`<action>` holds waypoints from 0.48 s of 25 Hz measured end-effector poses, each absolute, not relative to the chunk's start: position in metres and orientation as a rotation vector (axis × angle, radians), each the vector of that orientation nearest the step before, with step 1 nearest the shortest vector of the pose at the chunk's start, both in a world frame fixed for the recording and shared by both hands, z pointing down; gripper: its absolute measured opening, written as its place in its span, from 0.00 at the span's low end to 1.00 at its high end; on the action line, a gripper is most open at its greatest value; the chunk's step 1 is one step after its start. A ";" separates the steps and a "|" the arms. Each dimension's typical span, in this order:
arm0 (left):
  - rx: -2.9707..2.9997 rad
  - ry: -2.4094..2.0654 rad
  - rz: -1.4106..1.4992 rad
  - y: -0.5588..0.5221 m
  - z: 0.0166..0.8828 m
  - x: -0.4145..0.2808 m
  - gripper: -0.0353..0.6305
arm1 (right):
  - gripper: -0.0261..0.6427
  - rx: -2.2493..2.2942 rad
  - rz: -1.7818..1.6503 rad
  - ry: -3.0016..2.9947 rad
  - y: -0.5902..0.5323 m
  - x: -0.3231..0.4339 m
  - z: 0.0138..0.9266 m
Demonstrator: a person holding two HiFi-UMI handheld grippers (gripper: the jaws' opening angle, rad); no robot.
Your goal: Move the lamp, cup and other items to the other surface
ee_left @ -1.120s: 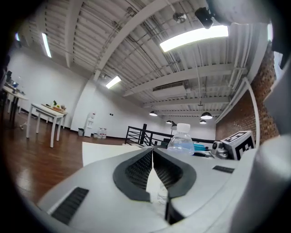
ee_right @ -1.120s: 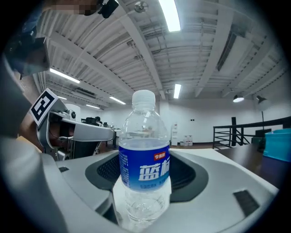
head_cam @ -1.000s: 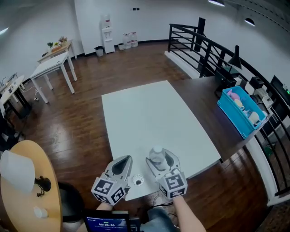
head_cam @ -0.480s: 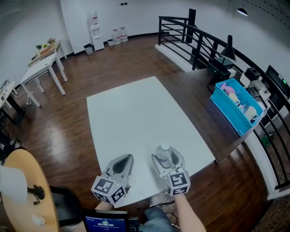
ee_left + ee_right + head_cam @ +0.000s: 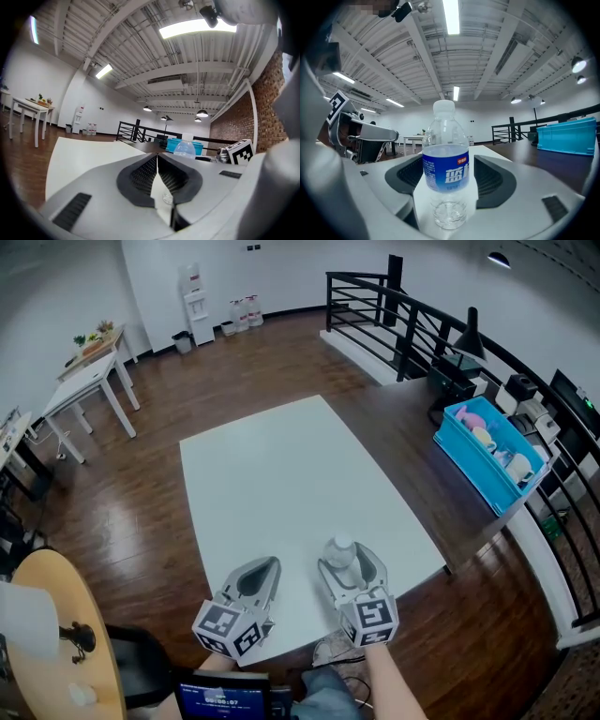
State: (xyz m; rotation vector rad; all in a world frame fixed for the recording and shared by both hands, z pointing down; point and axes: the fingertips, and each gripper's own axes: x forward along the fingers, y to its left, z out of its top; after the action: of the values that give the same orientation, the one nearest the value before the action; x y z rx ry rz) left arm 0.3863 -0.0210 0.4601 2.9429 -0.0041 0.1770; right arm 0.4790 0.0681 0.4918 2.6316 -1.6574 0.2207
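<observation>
the white counter (image 5: 281, 474) bore one clear water bottle (image 5: 342, 551), upright, well apart from the blue bin (image 5: 465, 469) on the adjoining dark counter (image 5: 403, 437).

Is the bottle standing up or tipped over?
Upright: the bottle stands cap-up on the white table, between the right claw's jaws, which have just been opening.

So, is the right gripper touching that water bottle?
Apart. The right gripper view shows white table between the bottle and each finger; the fingers have just been opening.
</observation>
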 end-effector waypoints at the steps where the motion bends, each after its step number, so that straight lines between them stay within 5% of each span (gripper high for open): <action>1: 2.945 -0.002 0.178 -0.020 0.459 0.385 0.08 | 0.55 2.638 0.228 -1.653 0.070 0.478 0.491; 12: 2.954 0.011 0.152 -0.009 0.449 0.357 0.08 | 0.55 2.687 0.102 -1.601 0.093 0.447 0.466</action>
State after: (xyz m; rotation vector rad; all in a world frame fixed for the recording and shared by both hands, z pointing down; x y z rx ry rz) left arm 0.3572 -0.0089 0.4493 2.9535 0.0108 0.1523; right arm 0.4465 0.0930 0.4659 2.6872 -1.6014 0.1015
